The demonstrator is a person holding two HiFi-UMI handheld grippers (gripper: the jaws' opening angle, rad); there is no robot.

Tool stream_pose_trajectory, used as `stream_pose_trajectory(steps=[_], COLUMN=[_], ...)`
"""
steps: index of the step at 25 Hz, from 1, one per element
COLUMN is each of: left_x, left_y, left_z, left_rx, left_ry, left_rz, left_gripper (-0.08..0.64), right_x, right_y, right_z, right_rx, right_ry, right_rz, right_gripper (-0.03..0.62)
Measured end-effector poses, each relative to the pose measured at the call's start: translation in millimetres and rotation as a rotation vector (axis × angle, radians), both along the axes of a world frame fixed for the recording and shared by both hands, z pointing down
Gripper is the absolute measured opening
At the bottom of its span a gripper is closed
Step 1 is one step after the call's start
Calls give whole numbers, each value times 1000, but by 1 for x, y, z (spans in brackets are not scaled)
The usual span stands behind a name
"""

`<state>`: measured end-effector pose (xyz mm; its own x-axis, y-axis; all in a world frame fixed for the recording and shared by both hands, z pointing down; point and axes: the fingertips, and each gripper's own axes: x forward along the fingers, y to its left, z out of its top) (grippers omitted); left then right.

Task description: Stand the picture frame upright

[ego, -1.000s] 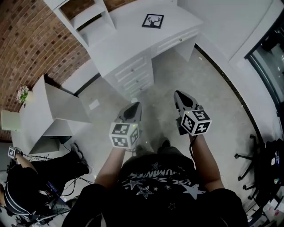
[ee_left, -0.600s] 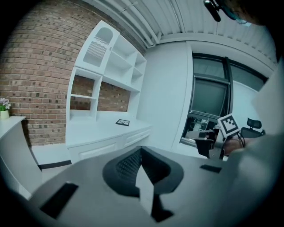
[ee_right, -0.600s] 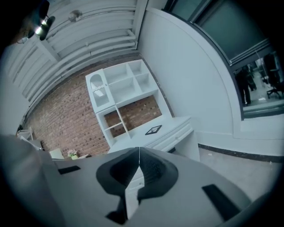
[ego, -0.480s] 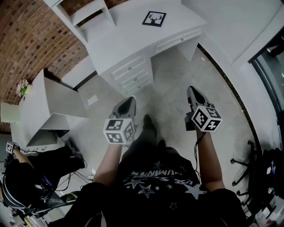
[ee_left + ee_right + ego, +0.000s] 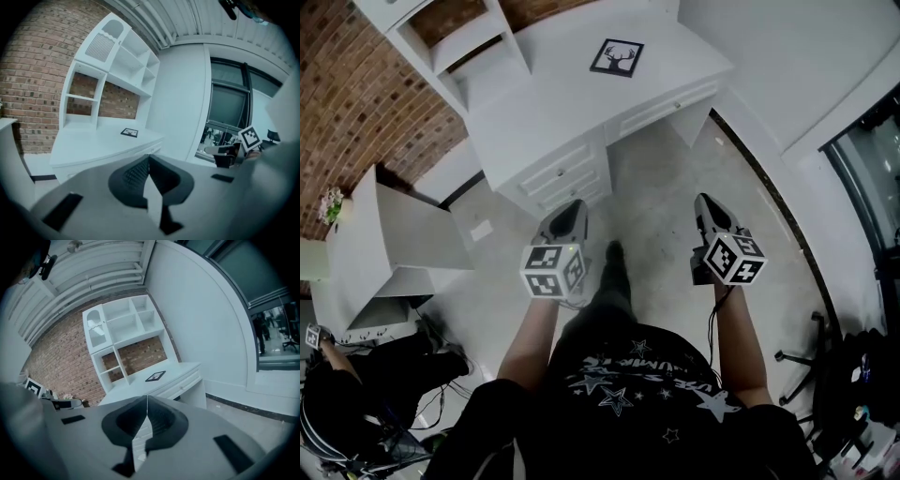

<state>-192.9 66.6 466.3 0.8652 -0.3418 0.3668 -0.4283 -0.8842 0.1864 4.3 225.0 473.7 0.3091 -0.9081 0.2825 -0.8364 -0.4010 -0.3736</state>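
Note:
A black picture frame (image 5: 617,57) with a deer print lies flat on the white desk (image 5: 553,103), towards its back right. It also shows small in the left gripper view (image 5: 130,132) and the right gripper view (image 5: 155,376). My left gripper (image 5: 572,208) and right gripper (image 5: 704,201) hang in the air over the floor, well short of the desk. Both are shut with nothing between the jaws. The person's foot (image 5: 615,253) steps forward between them.
A white shelf unit (image 5: 459,37) stands on the desk's left against the brick wall (image 5: 366,103). A white side cabinet (image 5: 394,244) is at the left. A white wall (image 5: 787,66) runs along the right. Another person (image 5: 347,403) sits low at the left.
The desk and frame have drifted lower and nearer in the head view as the person walks forward. Both grippers stay shut and held in front of the body.

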Motion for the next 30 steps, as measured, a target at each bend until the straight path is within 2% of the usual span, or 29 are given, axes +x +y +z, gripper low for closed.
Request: stream_pose_trajectory(steps=[6, 13, 24, 30], left_x=[52, 105, 140, 159], left_y=[-61, -118, -189, -214], left_z=[19, 29, 49, 55], left_rx=[-35, -50, -138, -158], left_ry=[-30, -75, -86, -68], left_rz=[-17, -2, -3, 13], left_gripper=[18, 18, 18, 18], right_x=[61, 108, 141, 161], right_y=[-50, -111, -196, -229], right_z=[12, 30, 40, 29], right_rx=[-43, -73, -138, -186], right_ry=[-5, -68, -105, -51], right_rz=[11, 17, -1, 2], right_gripper=[15, 15, 15, 15])
